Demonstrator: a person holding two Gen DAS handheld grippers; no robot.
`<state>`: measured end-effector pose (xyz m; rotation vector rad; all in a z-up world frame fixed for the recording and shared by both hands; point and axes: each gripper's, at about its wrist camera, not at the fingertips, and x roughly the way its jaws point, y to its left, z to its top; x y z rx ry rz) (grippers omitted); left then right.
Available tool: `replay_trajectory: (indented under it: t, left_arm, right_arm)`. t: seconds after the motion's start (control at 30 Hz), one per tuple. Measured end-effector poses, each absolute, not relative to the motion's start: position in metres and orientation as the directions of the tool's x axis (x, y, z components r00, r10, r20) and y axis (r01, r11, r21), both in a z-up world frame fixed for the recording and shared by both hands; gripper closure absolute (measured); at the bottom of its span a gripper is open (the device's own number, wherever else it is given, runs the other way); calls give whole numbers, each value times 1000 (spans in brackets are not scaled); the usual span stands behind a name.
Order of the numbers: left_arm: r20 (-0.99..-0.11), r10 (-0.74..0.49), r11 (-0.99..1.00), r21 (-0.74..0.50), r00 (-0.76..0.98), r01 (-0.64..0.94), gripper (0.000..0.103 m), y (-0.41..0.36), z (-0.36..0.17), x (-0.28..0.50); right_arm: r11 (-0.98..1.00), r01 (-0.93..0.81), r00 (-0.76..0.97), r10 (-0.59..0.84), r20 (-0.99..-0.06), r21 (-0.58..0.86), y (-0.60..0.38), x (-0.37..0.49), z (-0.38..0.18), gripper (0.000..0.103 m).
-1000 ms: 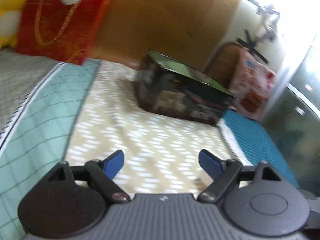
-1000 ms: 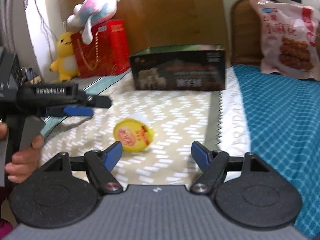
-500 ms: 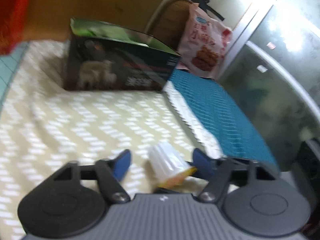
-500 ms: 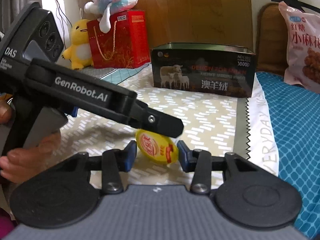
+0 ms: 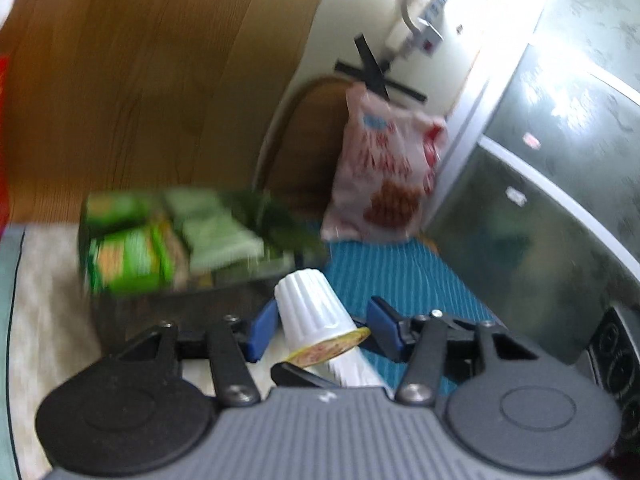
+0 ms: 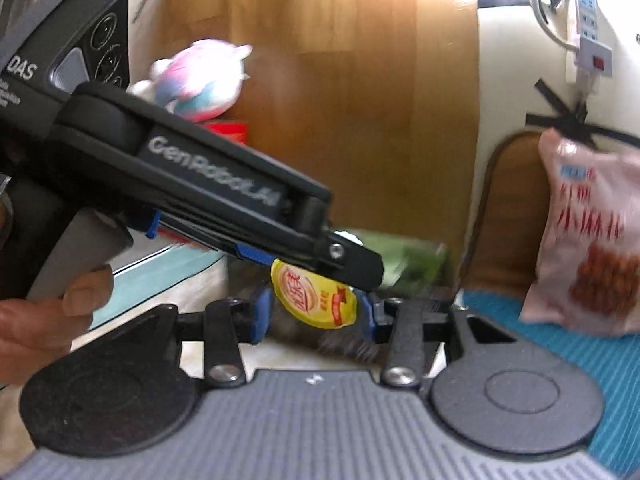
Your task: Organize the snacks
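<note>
Here the right gripper [image 6: 314,314] clenches the jelly cup [image 6: 314,300]; the left gripper [image 5: 320,330], released, crosses before the far snack box [image 5: 180,240].

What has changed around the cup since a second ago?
The white ribbed cup with the yellow lid, lying on the bedspread a second ago, is now lifted toward the open dark box. The right gripper closed on it; the left gripper narrowed around it, grip unclear. The pink snack bag stayed put.
</note>
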<state>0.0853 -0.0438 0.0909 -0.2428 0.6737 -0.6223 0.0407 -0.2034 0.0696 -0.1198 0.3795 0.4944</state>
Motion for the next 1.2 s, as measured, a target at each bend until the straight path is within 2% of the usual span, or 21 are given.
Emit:
replay_trajectory:
  t: [0.13,0.3,0.4,0.43,0.57,0.67,0.77,0.97,1.2]
  left_arm:
    - [-502,-602,798,-407,621,444,52,-59,96,133]
    - [-545,-559,828,-397,625,395,42,-74,77,177]
    - [-568,-537,841,-414,624,347,41,-72,67,185]
    - [-566,-541,838,-422,623,345,41,-69,65,184]
    - [-556,-513,854,-412,654,319,41,-58,67,169]
    - [-548,-486,867,-400,681,296,35,-48,73,146]
    - [-543,-433,896,-345,720,279,33,-42,80,119]
    - [-559,-322,946,-229,764,231,33,-38,74,64]
    - [-618,-196,981,-114,762,159,32,-39,47,23]
  right_arm:
    - [896,-440,837,390,-383,-51,-213,87,68,56]
    - [916,-401,836,358,-417,-17,-222,126,51,55]
    - [919,-395,844,365,-392,4,-228,121,48,45]
    - [920,-393,850,366,-379,7,-230,116,48,45]
    - [915,-402,850,381,-363,18,-233,97,53,45]
    - [914,-405,848,387,-363,29,-235,77,55,44]
    - [918,-389,840,388,-380,78,-239,57,49,36]
    - [938,-312,814,345,-468,149,-235,25,32,36]
    - [932,-252,796,352,-492,259,-236,-6,20,36]
